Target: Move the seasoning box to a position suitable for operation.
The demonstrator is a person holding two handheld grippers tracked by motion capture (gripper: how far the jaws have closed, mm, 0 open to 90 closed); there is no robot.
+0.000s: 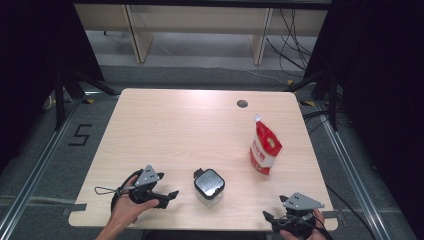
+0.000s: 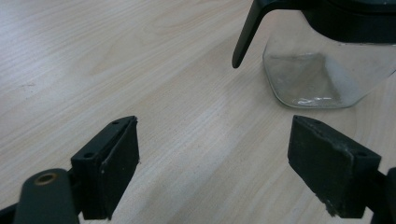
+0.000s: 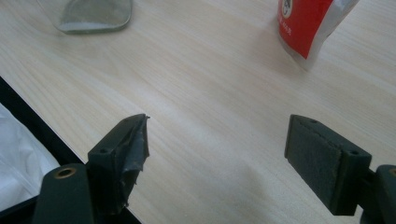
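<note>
— Left tongs (image 1: 167, 196)?
— Jaws wide apart, empty, low over the surface (image 1: 190, 130). Glass jar (image 1: 209, 186) with black lid just ahead, apart from them.
— Right tongs (image 1: 272, 220)?
— Likewise spread, nothing held. Red pouch (image 1: 264, 149) stands farther ahead.

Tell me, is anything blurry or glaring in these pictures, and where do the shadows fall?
High view: even light on the table, dark surroundings, a shine on the jar lid. Left gripper view: the jar up close is soft, with a small glint at its base; the fingers look sharper. Right gripper view: the red bag is slightly blurred and casts a faint shadow on the wood.
</note>
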